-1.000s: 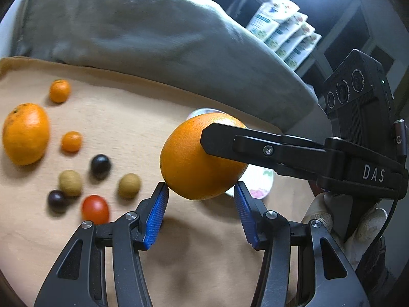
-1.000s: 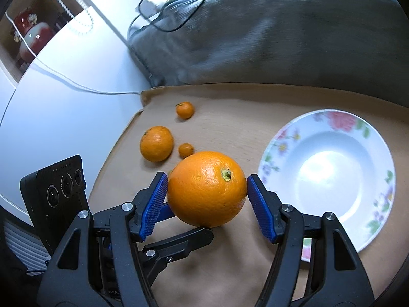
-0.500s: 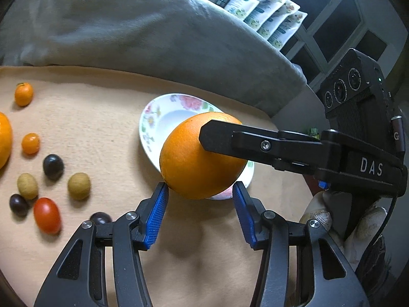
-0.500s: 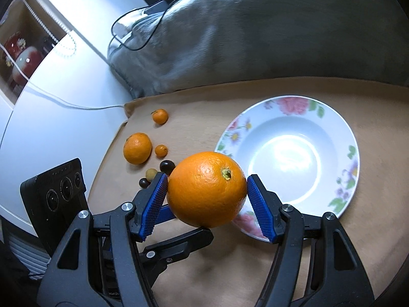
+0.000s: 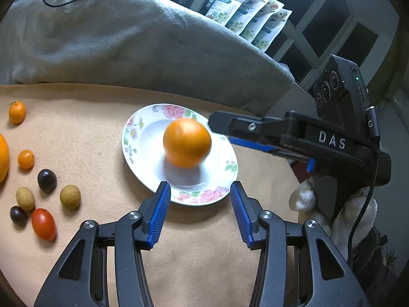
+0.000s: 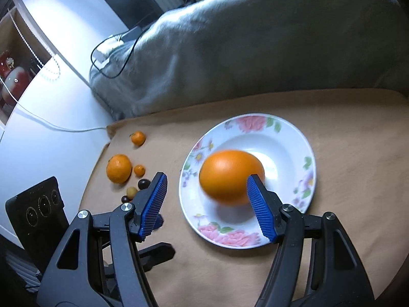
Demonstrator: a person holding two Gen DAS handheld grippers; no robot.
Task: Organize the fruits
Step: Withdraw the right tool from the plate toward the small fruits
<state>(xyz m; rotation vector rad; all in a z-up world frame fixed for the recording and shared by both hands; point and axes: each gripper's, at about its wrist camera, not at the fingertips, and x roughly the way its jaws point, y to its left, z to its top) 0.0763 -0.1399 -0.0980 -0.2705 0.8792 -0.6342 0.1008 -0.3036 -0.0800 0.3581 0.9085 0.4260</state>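
Observation:
A large orange point(image 5: 187, 145) lies blurred in the bowl of the white flowered plate point(image 5: 129, 138), free of both grippers. My right gripper point(image 6: 206, 180) hangs just above the plate point(image 6: 310, 158) with its jaws opening. Its right pad overlaps the orange point(image 6: 227, 174) in the picture, while its left pad stands well clear. From the left wrist it comes in from the right point(image 5: 221, 131). My left gripper point(image 5: 199, 192) sits at the plate's near rim, its jaws closing with nothing between them. A second orange point(image 6: 118, 168) rests on the tan cloth at the left.
On the cloth left of the plate lie two kumquats point(image 5: 17, 112) point(image 5: 25, 159), two dark grapes point(image 5: 47, 180), two brownish longans point(image 5: 70, 196) and a red tomato point(image 5: 43, 223). A grey blanket point(image 5: 127, 38) bounds the back. A gloved hand point(image 5: 306, 197) holds the right gripper.
The right gripper carried the orange rightward over the plate and let it go; it now sits in the plate. The left gripper's view shifted right with it and its jaws narrowed.

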